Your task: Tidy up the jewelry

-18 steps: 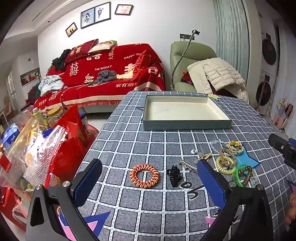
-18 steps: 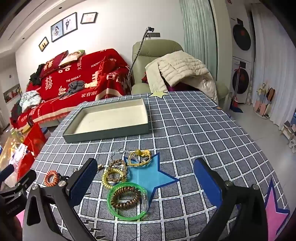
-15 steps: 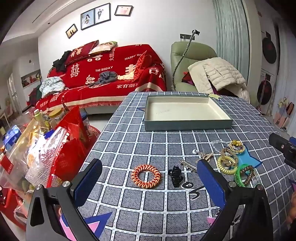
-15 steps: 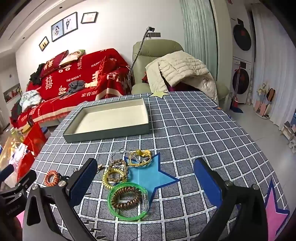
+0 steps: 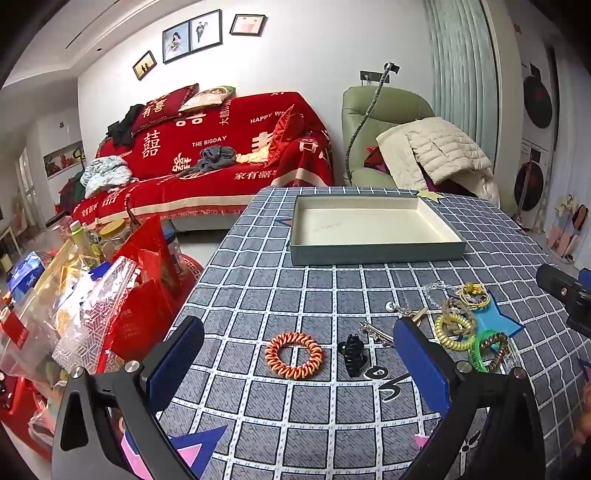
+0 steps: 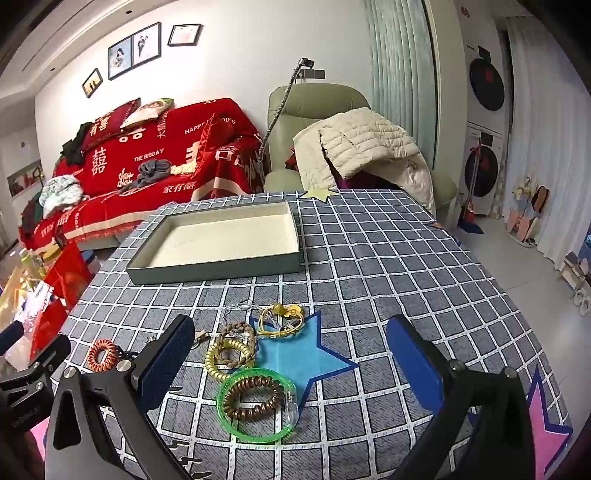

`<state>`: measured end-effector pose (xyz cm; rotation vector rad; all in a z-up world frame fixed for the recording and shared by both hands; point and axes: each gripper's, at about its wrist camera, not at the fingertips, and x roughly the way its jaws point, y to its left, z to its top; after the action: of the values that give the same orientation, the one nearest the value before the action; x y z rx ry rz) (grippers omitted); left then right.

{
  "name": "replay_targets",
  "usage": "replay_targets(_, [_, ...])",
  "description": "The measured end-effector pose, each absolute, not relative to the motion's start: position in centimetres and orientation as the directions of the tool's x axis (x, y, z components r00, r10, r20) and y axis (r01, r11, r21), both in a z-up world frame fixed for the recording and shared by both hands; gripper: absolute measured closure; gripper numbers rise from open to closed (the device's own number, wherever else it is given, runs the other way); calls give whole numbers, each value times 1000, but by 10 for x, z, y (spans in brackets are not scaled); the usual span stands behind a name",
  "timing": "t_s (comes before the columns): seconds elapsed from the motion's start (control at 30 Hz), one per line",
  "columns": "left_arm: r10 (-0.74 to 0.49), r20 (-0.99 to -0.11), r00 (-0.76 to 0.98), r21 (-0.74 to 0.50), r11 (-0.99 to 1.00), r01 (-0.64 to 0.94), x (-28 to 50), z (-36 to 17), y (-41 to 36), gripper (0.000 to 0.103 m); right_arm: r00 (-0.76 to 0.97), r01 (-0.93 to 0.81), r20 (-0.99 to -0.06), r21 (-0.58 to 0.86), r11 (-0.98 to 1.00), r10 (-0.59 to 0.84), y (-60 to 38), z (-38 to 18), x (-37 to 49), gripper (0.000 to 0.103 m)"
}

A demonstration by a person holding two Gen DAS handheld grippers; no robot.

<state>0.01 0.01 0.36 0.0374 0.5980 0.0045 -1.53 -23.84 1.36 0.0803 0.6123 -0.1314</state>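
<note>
Grey checked cloth surface point(image 6: 388, 266), carrying all items. Shallow grey rectangular cardboard tray with cream interior point(image 6: 218, 266), at far side. Left tool point(image 5: 295, 363): jaws wide apart, nothing held, above orange spiral hair tie point(image 5: 293, 355) and black plastic claw clip point(image 5: 352, 354). Right tool point(image 6: 291, 360): jaws wide apart, nothing held, above green translucent plastic bangle point(image 6: 256, 404), ringed around brown spiral hair tie point(image 6: 252, 398).

You are in a home's living room: a sofa point(image 5: 221, 155) under a red wedding throw, framed photos point(image 5: 192, 35) on the wall, a green armchair point(image 6: 314, 122) with a padded jacket point(image 6: 362, 147) draped over it, stacked laundry machines point(image 6: 484, 136) behind, and a checked cloth covering the surface point(image 6: 388, 266).
</note>
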Motion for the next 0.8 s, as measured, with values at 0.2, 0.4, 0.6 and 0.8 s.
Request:
replay_targets(0.2, [22, -560, 828, 41, 999, 1, 1, 4, 0, 0, 810, 144, -578, 34, 989, -98, -238, 15, -15, 0])
replay_targets(0.4, [25, -558, 829, 42, 999, -2, 0, 3, 2, 0, 811, 144, -577, 33, 989, -99, -237, 14, -15, 0])
replay_targets(0.6, [24, -558, 829, 41, 999, -1, 1, 4, 2, 0, 813, 143, -573, 30, 989, -100, -237, 15, -15, 0])
replay_targets(0.8, [24, -558, 830, 41, 999, -1, 1, 3, 2, 0, 813, 143, -573, 29, 989, -101, -236, 16, -15, 0])
